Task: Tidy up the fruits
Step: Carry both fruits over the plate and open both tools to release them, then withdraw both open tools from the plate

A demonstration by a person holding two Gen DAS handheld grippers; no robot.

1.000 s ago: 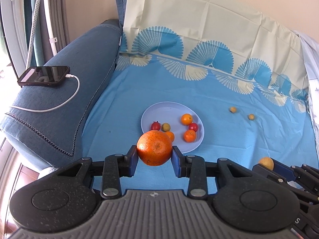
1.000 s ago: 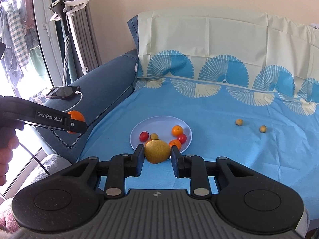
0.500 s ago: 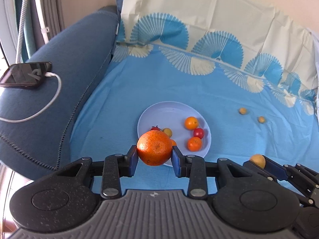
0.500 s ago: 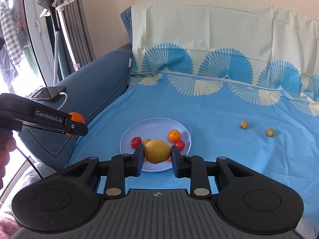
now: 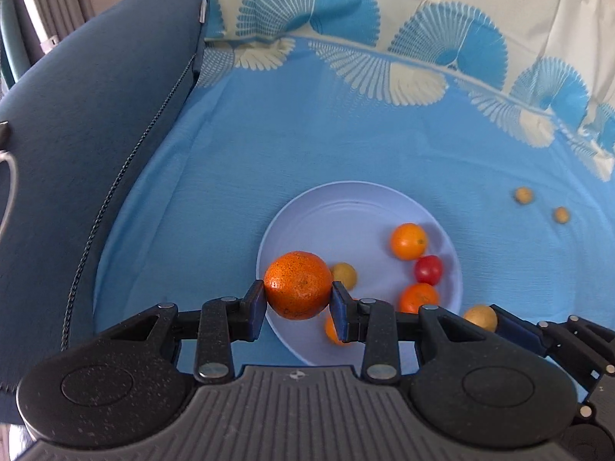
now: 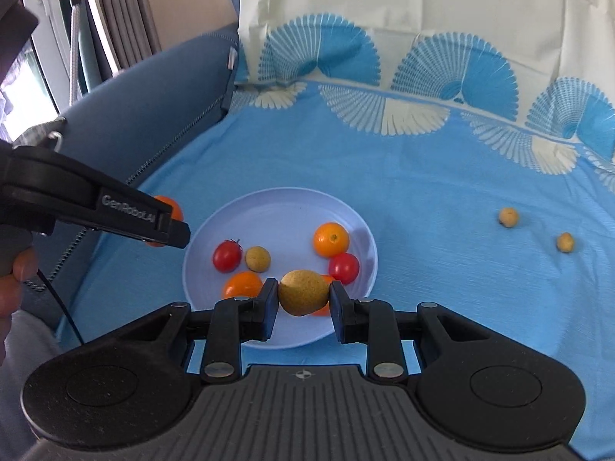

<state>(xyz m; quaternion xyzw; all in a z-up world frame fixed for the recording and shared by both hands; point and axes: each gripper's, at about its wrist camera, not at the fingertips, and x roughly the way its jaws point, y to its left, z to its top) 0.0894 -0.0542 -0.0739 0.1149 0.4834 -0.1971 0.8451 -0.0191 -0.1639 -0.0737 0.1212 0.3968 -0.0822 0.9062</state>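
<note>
Your left tongs point(image 5: 298, 301) are clenched on a large speckled orange point(image 5: 298, 285), one pad on each side of it. Your right tongs point(image 6: 303, 299) are clenched on a smaller, dull yellow fruit point(image 6: 303, 292), gripped the same way.

Both fruits are round and held only at two small contact patches, so either could slip or roll out if you tilt the tongs sharply or let go while high above the plate point(image 5: 346, 207). A fruit dropped from a height would probably bounce off the smooth plate onto the blue bedsheet point(image 5: 269, 146), or knock the fruits already resting there over the rim. The two tongs sit close together on the near side of the plate, so they may bump if you lower both at once.

Just beyond and below your left tongs lies the pale round plate, with its near left edge under the orange. From the right tongs, the plate is directly ahead and below, and the yellow fruit hangs over its near part. On the plate are two red cherry tomatoes point(image 6: 227, 255), several small orange fruits point(image 6: 331, 239) and a small yellowish one point(image 6: 258, 258). The far half of the plate is bare.

Well off to the right of both tongs, two small yellow fruits point(image 6: 508, 216) lie loose on the bedsheet, apart from the plate.
</note>
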